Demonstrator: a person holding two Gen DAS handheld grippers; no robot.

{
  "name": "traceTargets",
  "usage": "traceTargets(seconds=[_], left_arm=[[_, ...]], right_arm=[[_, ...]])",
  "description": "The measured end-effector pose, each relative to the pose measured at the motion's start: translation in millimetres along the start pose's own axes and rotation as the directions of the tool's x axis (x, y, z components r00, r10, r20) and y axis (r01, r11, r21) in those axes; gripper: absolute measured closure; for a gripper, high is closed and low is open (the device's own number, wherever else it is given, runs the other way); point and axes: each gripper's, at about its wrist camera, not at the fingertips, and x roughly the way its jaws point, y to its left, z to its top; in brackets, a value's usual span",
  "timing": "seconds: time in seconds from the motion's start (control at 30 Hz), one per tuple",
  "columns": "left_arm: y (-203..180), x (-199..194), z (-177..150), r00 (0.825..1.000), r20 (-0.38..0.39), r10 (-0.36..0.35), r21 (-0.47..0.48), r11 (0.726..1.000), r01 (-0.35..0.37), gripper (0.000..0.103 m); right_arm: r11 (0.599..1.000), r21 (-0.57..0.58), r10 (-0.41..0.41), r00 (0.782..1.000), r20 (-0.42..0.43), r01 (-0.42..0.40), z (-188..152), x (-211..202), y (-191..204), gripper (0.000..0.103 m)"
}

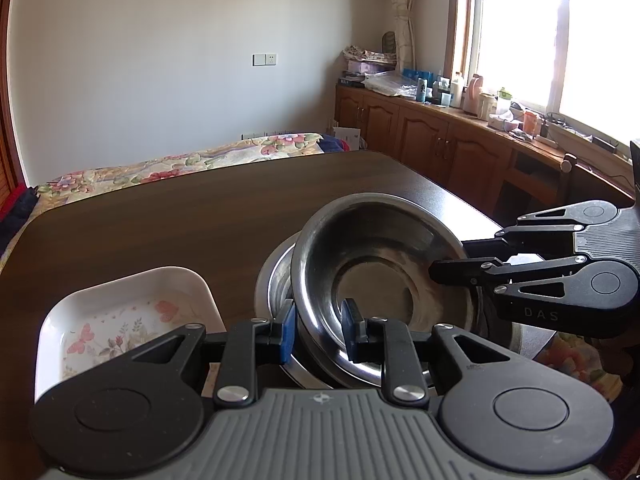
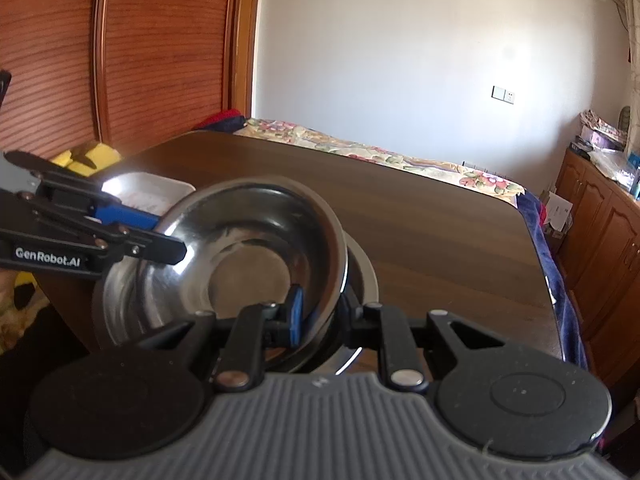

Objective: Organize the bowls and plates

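Note:
A steel bowl (image 1: 376, 248) (image 2: 248, 248) sits tilted in a second steel bowl (image 1: 276, 276) (image 2: 364, 272) on the dark wooden table (image 1: 180, 216). My left gripper (image 1: 319, 330) is shut on its near rim, one blue pad inside and one outside. My right gripper (image 1: 448, 258) comes in from the right and is shut on the opposite rim. In the right wrist view the right gripper (image 2: 324, 312) straddles the near rim, and the left gripper (image 2: 168, 236) holds the far left rim. A white square dish (image 1: 132, 308) (image 2: 148, 192) with a flower and butterfly print lies left of the bowls.
A bed with a floral cover (image 1: 180, 160) lies beyond the table's far edge. Wooden cabinets (image 1: 440, 136) topped with bottles and clutter run under the bright window on the right. Slatted wooden doors (image 2: 160, 40) and a yellow object (image 2: 92, 156) are off the table's left side.

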Motion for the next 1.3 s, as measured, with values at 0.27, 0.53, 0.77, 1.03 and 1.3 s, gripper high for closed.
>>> traceTargets(seconds=[0.27,0.53,0.77,1.03,1.3], left_arm=[[-1.8,-1.5,-0.8,1.0,0.008,0.013,0.008,1.0,-0.013,0.075],[-3.2,-9.7,0.8,0.999,0.037,0.027,0.006,1.0,-0.027,0.07],[-2.2,-14.7,-2.4,0.998,0.053,0.037,-0.007,0.999,-0.037,0.067],[-0.2,-17.2,-4.6,0.997,0.066,0.041,-0.025,0.999,-0.04,0.065],[4.2,-23.2,-10.5,0.993,0.101,0.065,-0.061,0.996,-0.059,0.049]], right_arm=[[0.999,-0.043,0.002,1.0,-0.024,-0.003,4.9,1.0,1.0,0.082],[0.997,-0.083,0.0,0.999,-0.045,-0.004,8.7,3.9,4.7,0.082],[0.998,-0.056,-0.004,1.0,-0.021,0.003,6.2,3.8,3.8,0.082],[1.0,0.002,-0.016,0.999,0.051,0.016,8.7,-1.9,-3.1,0.082],[0.993,0.114,-0.053,0.988,0.143,0.037,-1.3,-11.6,-12.8,0.082]])
